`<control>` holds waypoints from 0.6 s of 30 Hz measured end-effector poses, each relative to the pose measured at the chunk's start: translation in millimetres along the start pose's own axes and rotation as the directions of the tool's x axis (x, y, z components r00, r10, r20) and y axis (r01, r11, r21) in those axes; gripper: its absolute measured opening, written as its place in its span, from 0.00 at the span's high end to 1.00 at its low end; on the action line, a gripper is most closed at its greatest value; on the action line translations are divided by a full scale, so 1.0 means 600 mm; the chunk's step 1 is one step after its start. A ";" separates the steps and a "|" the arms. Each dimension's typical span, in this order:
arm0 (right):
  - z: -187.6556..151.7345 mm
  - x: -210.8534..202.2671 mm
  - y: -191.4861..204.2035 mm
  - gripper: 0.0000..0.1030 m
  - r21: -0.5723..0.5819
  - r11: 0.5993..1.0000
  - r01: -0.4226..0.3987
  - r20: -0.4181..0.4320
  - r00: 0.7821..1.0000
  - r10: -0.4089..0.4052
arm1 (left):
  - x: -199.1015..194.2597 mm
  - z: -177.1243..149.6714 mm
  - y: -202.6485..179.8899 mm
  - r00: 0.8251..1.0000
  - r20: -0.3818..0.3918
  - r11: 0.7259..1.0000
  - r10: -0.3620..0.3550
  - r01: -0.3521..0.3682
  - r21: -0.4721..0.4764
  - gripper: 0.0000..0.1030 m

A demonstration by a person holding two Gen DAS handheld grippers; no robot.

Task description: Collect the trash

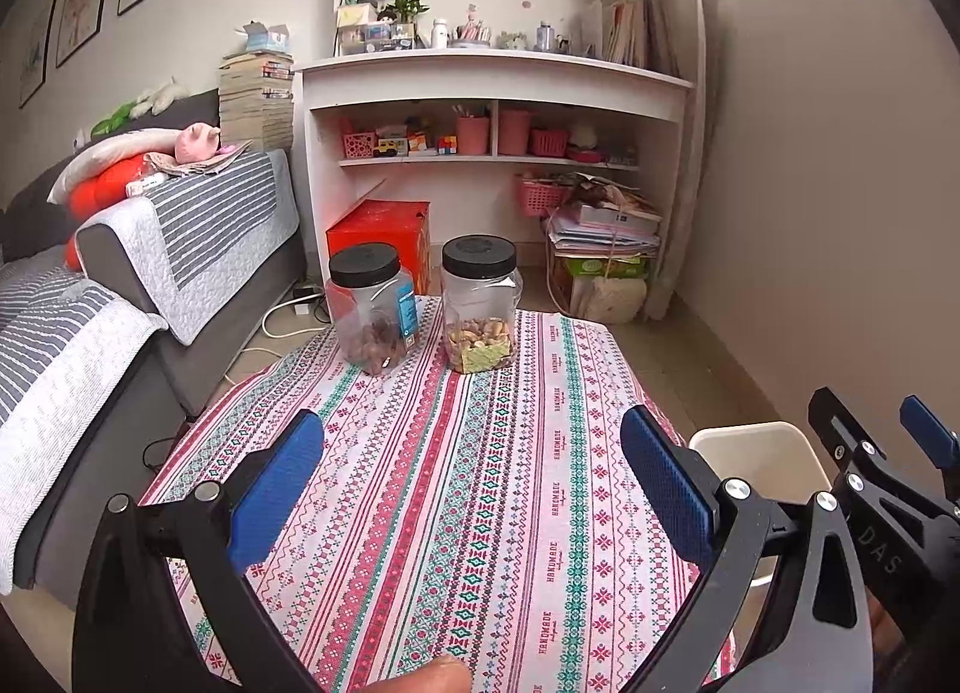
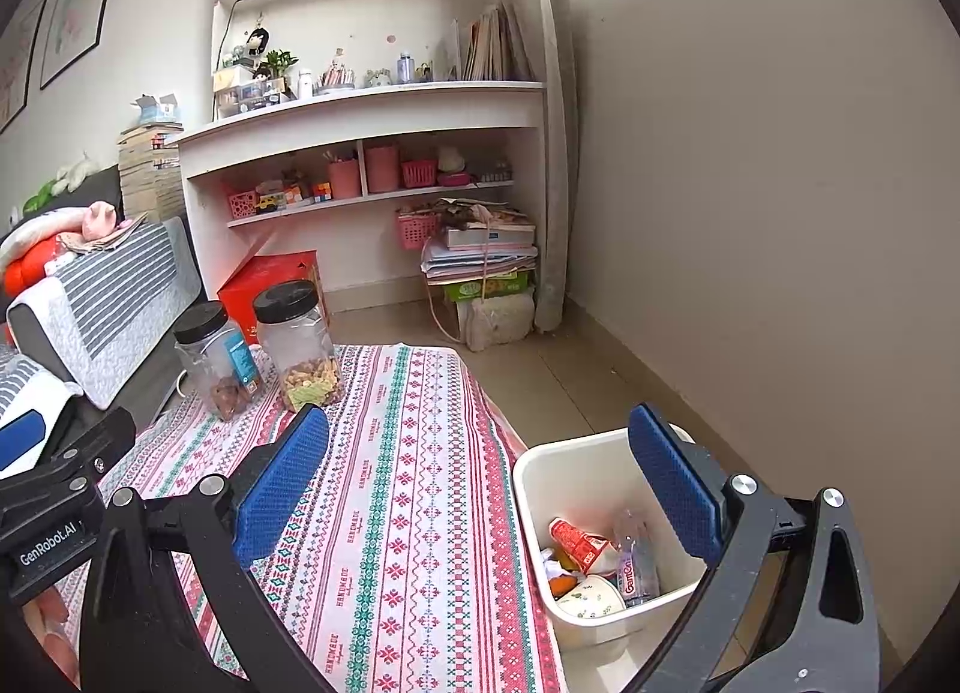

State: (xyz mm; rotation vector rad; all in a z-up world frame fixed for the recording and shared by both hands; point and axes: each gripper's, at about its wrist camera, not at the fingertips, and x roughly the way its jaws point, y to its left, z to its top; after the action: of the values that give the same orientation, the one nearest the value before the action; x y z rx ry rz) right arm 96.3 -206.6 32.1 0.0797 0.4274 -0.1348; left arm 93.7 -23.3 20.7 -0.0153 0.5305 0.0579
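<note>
A white trash bin stands on the floor right of the table; it holds a red-and-white cup, a clear plastic bottle, a paper bowl and other scraps. Its rim shows in the left wrist view. My left gripper is open and empty above the patterned tablecloth. My right gripper is open and empty, its right finger over the bin, its left finger over the cloth. The right gripper also shows in the left wrist view.
Two clear jars with black lids stand at the table's far end: one with brown nuts and one with pale nuts. A sofa lies left, a red box and white shelves behind, a wall right.
</note>
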 end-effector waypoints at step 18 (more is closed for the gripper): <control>0.000 -0.003 0.002 0.07 -0.004 1.000 -0.007 0.003 1.000 0.007 | -0.001 0.001 0.000 1.000 -0.008 1.000 -0.010 0.010 -0.005 0.07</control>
State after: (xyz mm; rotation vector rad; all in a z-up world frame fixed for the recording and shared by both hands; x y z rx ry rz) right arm 94.8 -205.4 33.0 0.0768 0.4249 -0.1271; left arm 93.4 -23.4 21.9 -0.0230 0.5386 0.0496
